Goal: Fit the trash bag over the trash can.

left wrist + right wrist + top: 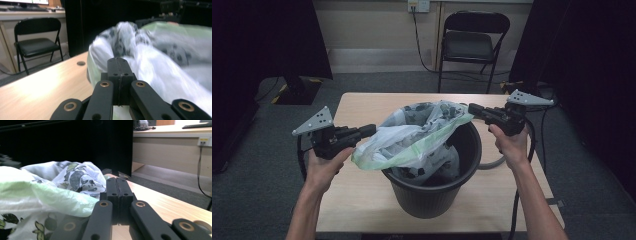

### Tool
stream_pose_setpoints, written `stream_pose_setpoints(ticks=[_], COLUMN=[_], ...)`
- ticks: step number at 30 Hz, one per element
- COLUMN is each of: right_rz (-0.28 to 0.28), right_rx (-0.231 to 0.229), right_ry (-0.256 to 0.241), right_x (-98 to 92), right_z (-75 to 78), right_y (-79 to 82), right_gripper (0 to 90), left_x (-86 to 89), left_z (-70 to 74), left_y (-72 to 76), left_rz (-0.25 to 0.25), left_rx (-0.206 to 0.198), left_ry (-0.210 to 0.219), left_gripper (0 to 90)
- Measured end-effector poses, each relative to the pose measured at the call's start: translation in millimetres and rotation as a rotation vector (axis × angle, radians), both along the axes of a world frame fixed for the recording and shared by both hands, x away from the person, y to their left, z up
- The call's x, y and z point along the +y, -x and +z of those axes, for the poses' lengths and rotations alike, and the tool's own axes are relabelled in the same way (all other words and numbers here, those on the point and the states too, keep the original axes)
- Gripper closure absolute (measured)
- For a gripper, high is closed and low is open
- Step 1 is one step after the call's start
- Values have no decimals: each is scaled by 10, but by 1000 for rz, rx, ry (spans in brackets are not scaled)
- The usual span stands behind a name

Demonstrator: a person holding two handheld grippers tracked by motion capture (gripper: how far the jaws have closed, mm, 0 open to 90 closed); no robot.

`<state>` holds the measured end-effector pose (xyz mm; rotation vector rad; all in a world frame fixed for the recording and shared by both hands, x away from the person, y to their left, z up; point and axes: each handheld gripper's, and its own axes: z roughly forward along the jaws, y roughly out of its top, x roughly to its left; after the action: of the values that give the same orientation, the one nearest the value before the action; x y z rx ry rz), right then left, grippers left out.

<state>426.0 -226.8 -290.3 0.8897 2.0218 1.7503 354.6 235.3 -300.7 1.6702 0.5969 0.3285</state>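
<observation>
A black bin (432,192) stands on the wooden table (362,200). A white plastic bag (412,135) with dark print and a pale green rim is stretched across the bin's mouth, partly hanging inside. My left gripper (369,130) is shut on the bag's left edge, just outside the bin. At the bin's far right rim, my right gripper (472,108) is shut on the bag's other edge. In the left gripper view the shut gripper (119,62) points into the bag (155,65). In the right gripper view the gripper (116,181) meets the bag's green rim (62,195).
A black folding chair (473,40) stands beyond the table's far edge. A grey ring (492,163) lies on the table behind the bin at the right. Dark curtains flank both sides. A cable (418,35) hangs from a wall socket.
</observation>
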Motion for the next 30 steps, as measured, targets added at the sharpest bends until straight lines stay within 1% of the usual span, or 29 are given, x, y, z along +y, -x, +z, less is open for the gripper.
stream_pose_setpoints(ticks=[2,3,4,5,7,9,10,11,12,13,14,15,17,19,20,21,22,23,24,25,26,27,28,30], right_rz=[-1,-5,-6,-4,1,5,6,10,15,18,19,15,17,19,18,8,-1,-14,-22,-25,-31,-42,-45,-41], right_rx=[10,14,18,23,32,32,32,30,29,24,22,23,20,19,19,13,12,10,5,3,0,-2,-2,-10], right_ry=[-7,-6,-7,-9,-11,-3,-6,-7,-8,-3,5,8,13,12,12,3,2,-1,-8,-11,-11,-11,-14,-16], right_x=[-25,-36,-43,-55,-62,-44,-34,-24,-7,3,24,41,68,95,101,107,106,100,85,76,65,57,55,64], right_z=[-33,-61,-78,-102,-143,-153,-151,-143,-129,-120,-106,-96,-80,-58,-47,-22,-7,16,44,61,81,105,118,145], right_y=[-18,-23,-28,-37,-43,-46,-50,-52,-53,-56,-58,-62,-72,-85,-87,-78,-68,-51,-29,-16,-2,15,27,51], right_gripper=[900,900,900,900,900,898,897,894,879,875,861,836,825,791,763,684,613,561,531,507,480,455,443,429], left_x=[46,62,87,111,155,156,139,106,88,60,38,14,-74,-151,-203,-224,-241,-232,-220,-197,-177,-173,-167,-166], left_z=[-40,-47,-42,-36,-9,52,83,117,135,156,161,160,141,110,81,65,49,43,45,51,57,58,63,74], left_y=[66,78,86,86,76,51,31,0,-25,-79,-121,-150,-211,-259,-283,-284,-270,-254,-245,-234,-216,-201,-181,-124], left_rz=[-8,-7,-7,-7,-11,22,28,45,56,50,35,26,19,-3,-6,-14,14,28,35,30,21,17,14,10], left_rx=[-4,-4,3,-2,-14,-30,-31,-38,-38,-29,-21,-16,-3,19,30,32,16,7,-1,-3,3,2,1,-2], left_ry=[6,11,7,11,36,68,76,73,68,76,86,89,71,72,54,44,28,40,44,49,54,51,45,37], left_gripper=[900,900,900,900,900,898,802,740,651,615,599,572,508,485,494,564,678,727,775,818,880,899,900,900])
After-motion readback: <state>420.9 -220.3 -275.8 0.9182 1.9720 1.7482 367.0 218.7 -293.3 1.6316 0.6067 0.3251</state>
